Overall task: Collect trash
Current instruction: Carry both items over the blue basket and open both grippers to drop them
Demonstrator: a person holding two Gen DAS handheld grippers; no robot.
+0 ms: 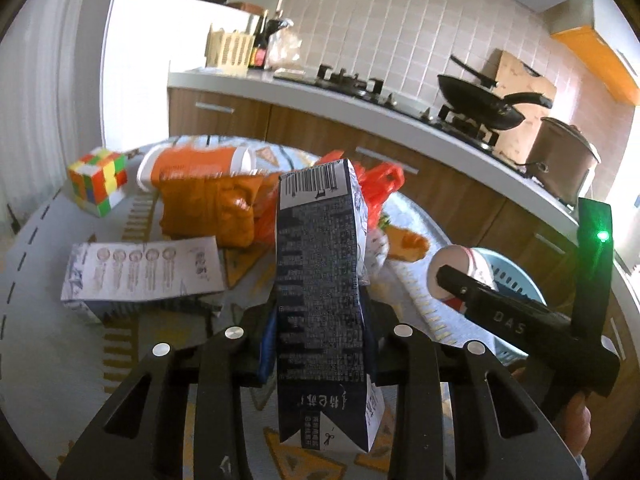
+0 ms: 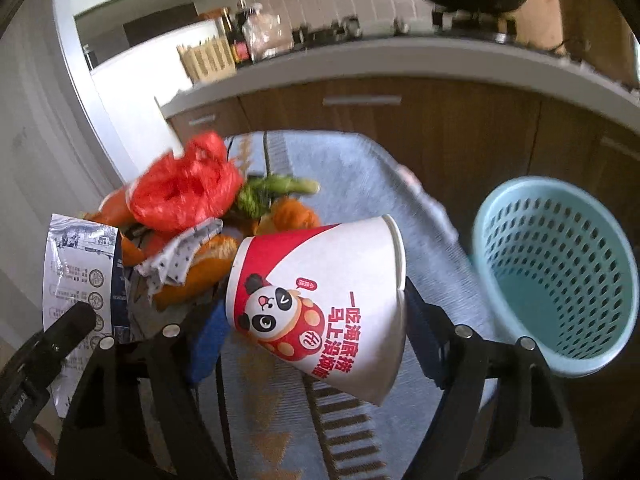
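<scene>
Trash is piled on the patterned table cloth (image 1: 36,264), sorting it by view, left to right.

Left wrist view: Rubik's cube (image 1: 97,182) far left on the cloth, apart from the pile. Next, a flat white carton (image 1: 140,276) lying on its side, front-left. Behind it an orange crumpled bag (image 1: 208,210) and an orange-and-white tub (image 1: 192,162) on its side. Centre: dark blue milk carton (image 1: 320,280), barcode end away from me, spout end toward the camera. My left gripper (image 1: 320,344) is clamped on it, pads pressing both narrow sides, carton tilted up off the cloth. Behind it a red plastic bag (image 1: 380,188). Right: my other gripper's body crosses the frame, with the paper cup's base showing past it. Counter, stove and black wok (image 1: 480,104) in the background.

Right wrist view: far left, the milk carton again, in the left gripper. Then the red plastic bag on top of orange peel (image 2: 208,268) and some green vegetable scraps (image 2: 272,192). Centre: white-and-red panda paper cup (image 2: 320,300) lying on its side between my right gripper (image 2: 316,332) fingers. Fingers sit wide at both cup sides; contact looks like a grasp, cup rim up-right. Far right: light blue perforated waste basket (image 2: 560,280), beside the table edge, nothing visible inside.
</scene>
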